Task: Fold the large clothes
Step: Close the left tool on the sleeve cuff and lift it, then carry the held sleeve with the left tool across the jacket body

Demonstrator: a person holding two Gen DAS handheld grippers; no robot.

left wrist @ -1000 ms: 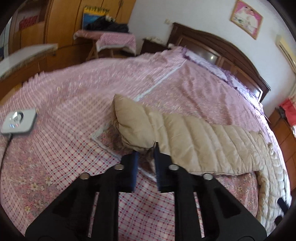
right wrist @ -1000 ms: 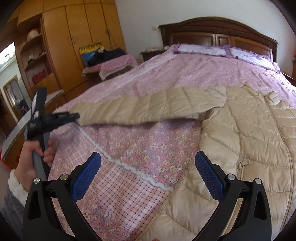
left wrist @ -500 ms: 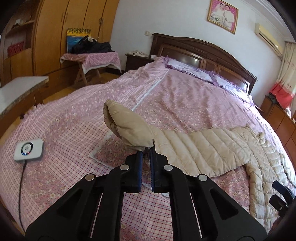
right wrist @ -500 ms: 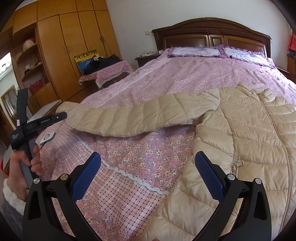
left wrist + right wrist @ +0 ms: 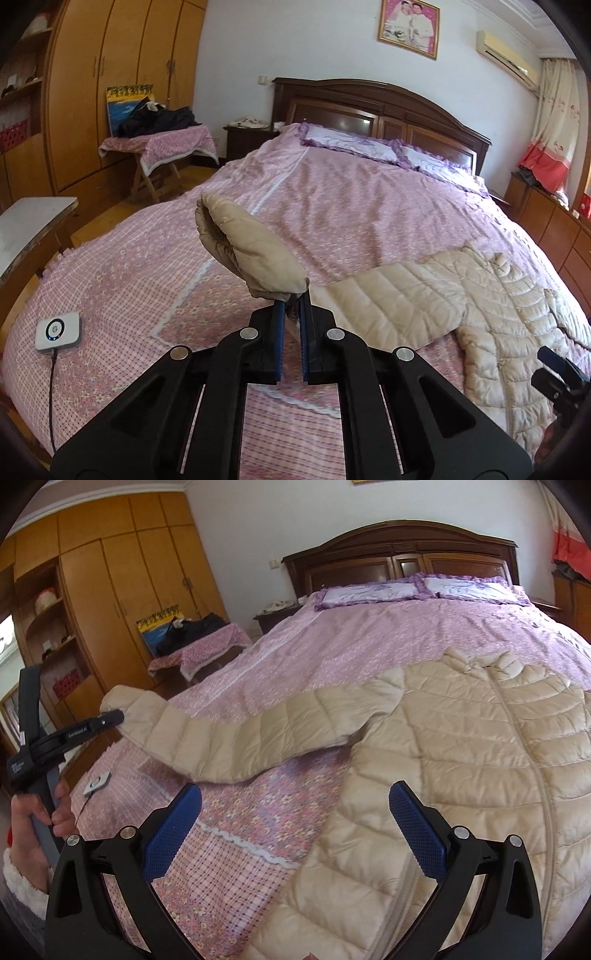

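Note:
A beige quilted down jacket (image 5: 480, 760) lies front up on the pink bed, also in the left wrist view (image 5: 491, 314). Its sleeve (image 5: 251, 734) stretches out to the left. My left gripper (image 5: 290, 306) is shut on the sleeve cuff (image 5: 251, 254) and holds it lifted above the bedspread; it also shows in the right wrist view (image 5: 110, 718). My right gripper (image 5: 295, 812) is open and empty, hovering over the jacket's lower left edge and the bedspread.
A pink bedspread (image 5: 351, 206) covers the bed, with pillows (image 5: 362, 142) and a dark headboard (image 5: 388, 103) behind. A small white device (image 5: 58, 329) with a cable lies at the bed's left. A wardrobe (image 5: 110, 92) and folding table (image 5: 162, 147) stand left.
My left gripper has lifted the sleeve cuff up off the bed and carried it higher. The right gripper has stayed open over the jacket's edge.

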